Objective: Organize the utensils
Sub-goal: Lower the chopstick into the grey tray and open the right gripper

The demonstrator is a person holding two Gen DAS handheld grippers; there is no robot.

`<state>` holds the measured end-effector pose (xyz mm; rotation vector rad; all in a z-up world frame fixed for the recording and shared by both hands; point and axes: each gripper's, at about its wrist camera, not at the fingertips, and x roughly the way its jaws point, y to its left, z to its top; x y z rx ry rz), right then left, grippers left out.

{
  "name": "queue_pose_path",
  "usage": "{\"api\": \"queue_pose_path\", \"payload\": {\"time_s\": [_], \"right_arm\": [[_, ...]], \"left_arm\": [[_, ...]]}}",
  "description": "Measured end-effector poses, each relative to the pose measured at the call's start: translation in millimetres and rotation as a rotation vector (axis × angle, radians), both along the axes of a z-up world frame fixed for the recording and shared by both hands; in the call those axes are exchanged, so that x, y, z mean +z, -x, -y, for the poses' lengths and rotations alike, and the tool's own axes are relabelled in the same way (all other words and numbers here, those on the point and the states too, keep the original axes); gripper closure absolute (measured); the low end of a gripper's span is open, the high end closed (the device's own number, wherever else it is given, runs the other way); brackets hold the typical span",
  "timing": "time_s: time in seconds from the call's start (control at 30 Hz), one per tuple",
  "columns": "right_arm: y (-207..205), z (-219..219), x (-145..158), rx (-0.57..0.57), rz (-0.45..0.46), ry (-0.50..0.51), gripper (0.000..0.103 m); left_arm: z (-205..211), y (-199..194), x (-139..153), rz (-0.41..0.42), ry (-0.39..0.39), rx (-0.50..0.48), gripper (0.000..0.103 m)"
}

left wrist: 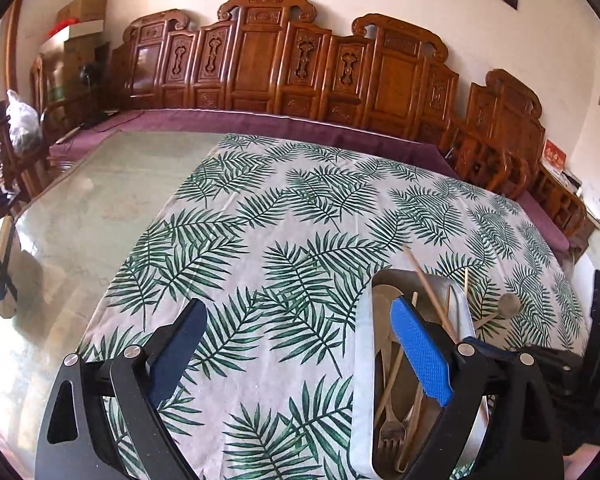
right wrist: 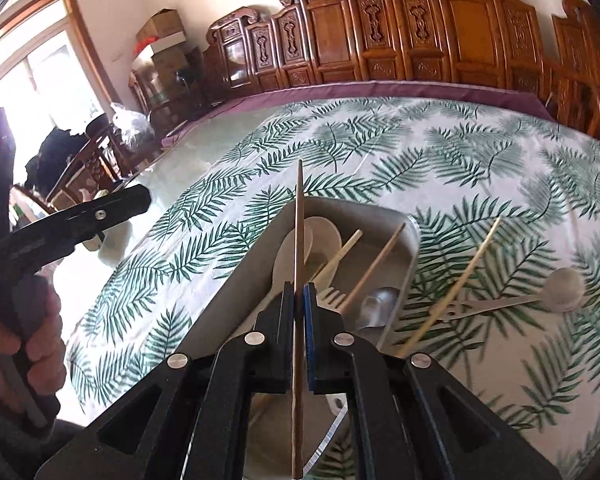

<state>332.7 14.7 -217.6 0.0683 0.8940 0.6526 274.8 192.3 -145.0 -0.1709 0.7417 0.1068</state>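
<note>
My right gripper (right wrist: 298,292) is shut on a dark brown chopstick (right wrist: 298,220) that points up over a metal tray (right wrist: 255,256). In the tray lie white spoons (right wrist: 324,236), a white fork (right wrist: 334,298), pale chopsticks (right wrist: 380,260) and a metal spoon (right wrist: 380,300). To its right on the cloth rest a pale chopstick (right wrist: 472,268), a metal fork (right wrist: 484,307) and a white spoon (right wrist: 568,284). My left gripper (left wrist: 300,344) stands wide open with nothing between its fingers, left of the tray (left wrist: 362,360). Its right finger (left wrist: 420,352) hangs over the tray's contents.
A leaf-print cloth (left wrist: 279,208) covers part of a glass-topped table (left wrist: 91,208). Carved wooden chairs (left wrist: 267,60) line the far side. A hand (right wrist: 27,340) holds the left gripper (right wrist: 131,200) at the left edge of the right wrist view.
</note>
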Motion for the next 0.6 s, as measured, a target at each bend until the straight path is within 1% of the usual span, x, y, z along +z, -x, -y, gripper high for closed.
{"api": "queue_pose_path", "payload": {"time_s": [0.17, 0.27, 0.37, 0.5, 0.6], "right_arm": [[-5.2, -4.2, -12.0, -0.034, -0.029, -0.002, 0.097], [-3.9, -5.6, -19.9, -0.023, -0.067, -0.01, 0.096], [2.3, -7.9, -22.0, -0.006, -0.068, 0.001, 0.094], [12.3, -1.5, -9.9, 0.022, -0.019, 0.009, 0.094], [18.4, 16.5, 6.2, 0.026, 0.039, 0.025, 0.094]], "left_arm": [[0.1, -0.5, -0.9, -0.006, 0.0, -0.009, 0.014], [2.3, -1.0, -0.3, -0.009, -0.004, -0.016, 0.014], [5.1, -0.4, 0.8, -0.005, -0.008, -0.021, 0.014], [9.3, -0.7, -1.0, -0.013, -0.011, -0.03, 0.014], [12.6, -1.1, -1.5, -0.015, -0.014, -0.044, 0.014]]}}
